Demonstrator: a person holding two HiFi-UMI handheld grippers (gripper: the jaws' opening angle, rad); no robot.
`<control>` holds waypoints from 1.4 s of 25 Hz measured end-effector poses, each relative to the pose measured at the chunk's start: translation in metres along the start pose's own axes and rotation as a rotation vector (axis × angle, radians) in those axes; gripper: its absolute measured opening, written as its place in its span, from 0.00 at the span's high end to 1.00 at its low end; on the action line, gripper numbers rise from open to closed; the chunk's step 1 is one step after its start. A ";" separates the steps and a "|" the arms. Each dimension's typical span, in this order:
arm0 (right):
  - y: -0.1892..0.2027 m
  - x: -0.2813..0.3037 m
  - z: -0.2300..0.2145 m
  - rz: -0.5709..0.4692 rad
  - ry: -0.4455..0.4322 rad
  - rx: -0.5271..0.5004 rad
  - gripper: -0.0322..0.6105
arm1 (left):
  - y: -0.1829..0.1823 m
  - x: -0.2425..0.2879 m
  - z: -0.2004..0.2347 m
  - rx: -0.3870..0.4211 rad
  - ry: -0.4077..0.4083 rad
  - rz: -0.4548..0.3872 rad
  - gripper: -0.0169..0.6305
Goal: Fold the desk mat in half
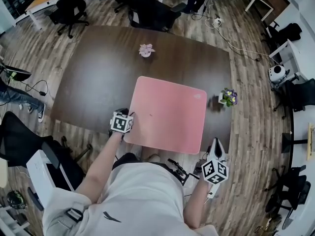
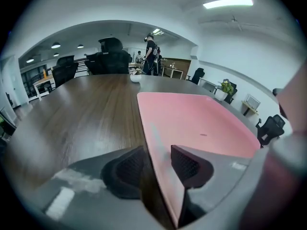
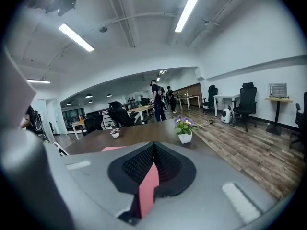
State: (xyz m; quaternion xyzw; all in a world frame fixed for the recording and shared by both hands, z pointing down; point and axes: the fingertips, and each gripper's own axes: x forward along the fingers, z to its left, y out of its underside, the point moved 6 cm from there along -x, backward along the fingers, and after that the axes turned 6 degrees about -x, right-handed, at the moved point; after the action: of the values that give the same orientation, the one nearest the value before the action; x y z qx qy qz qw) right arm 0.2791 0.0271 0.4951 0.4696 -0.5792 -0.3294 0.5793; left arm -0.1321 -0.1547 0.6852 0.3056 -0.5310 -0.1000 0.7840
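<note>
lining up on the near edge of the mat (image 1: 167, 113)
flat on the table (image 1: 98, 73), stretching away ahead of both grippers; pinched tight at the near right corner by the right gripper (image 3: 153, 169), straddled but not yet gripped at the near left edge by the wide-open left gripper (image 2: 158, 164).

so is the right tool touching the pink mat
Touching. The right gripper view shows the right tool with its jaws closed on a pink strip of the desk mat.
</note>
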 end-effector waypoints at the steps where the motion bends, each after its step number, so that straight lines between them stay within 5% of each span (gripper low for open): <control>1: 0.002 0.000 0.002 0.004 -0.002 0.002 0.95 | -0.003 -0.002 -0.002 0.004 -0.004 0.009 0.69; 8: 0.007 0.001 0.013 0.027 -0.024 -0.004 0.95 | -0.009 -0.001 -0.010 -0.006 -0.016 0.064 0.77; 26: 0.017 0.000 0.016 0.056 -0.049 0.023 0.95 | -0.009 -0.005 -0.004 -0.139 0.028 -0.005 0.86; 30: 0.017 0.000 0.014 0.058 -0.046 0.028 0.95 | -0.016 -0.015 -0.007 -0.241 0.113 -0.074 0.87; 35: 0.018 0.003 0.019 0.056 -0.053 0.027 0.95 | -0.026 -0.024 -0.021 -0.386 0.315 -0.157 0.88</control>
State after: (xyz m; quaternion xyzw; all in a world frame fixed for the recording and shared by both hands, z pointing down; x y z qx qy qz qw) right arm 0.2580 0.0275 0.5108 0.4519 -0.6118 -0.3176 0.5663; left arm -0.1189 -0.1563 0.6461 0.2024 -0.3482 -0.2110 0.8907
